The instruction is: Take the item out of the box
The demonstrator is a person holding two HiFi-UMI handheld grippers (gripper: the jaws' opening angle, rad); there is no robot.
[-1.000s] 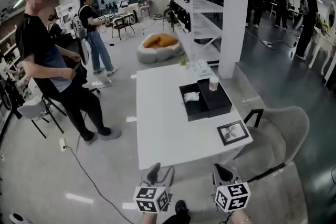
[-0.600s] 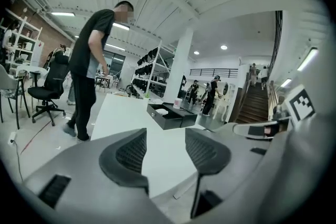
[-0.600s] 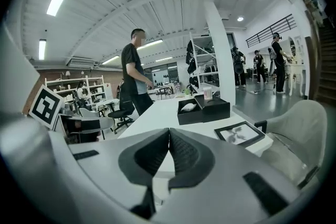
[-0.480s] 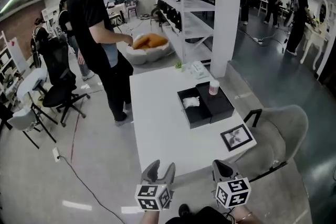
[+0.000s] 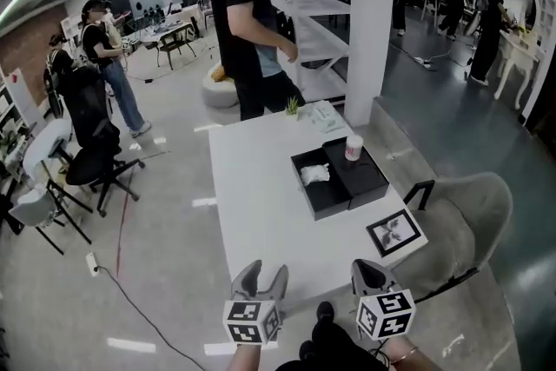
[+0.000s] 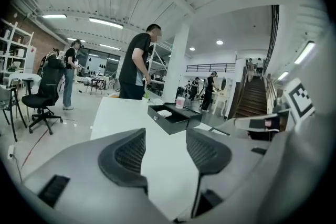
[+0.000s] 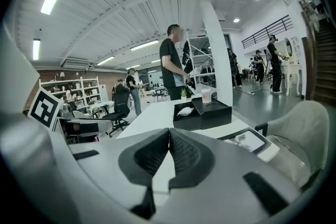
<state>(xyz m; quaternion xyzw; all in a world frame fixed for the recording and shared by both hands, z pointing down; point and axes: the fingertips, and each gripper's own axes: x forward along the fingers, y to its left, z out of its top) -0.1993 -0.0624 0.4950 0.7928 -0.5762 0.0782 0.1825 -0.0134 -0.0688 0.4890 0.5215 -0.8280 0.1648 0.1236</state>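
An open black box sits on the white table, right of the middle, with a white crumpled item inside its left half. The same box and item lie far ahead in the left gripper view. In the right gripper view the box and item also show far ahead. My left gripper hovers at the table's near edge, its jaws opening with nothing between them. My right gripper hangs beside it, shut and empty.
A paper cup stands on the box's black right half. A framed picture lies at the near right corner. A grey chair stands to the right of the table. A person in black stands at the far end, by white shelves.
The person in black has walked from the left side of the room to the table's far end. Both grippers stay at the near edge, and the left jaws stand a little wider.
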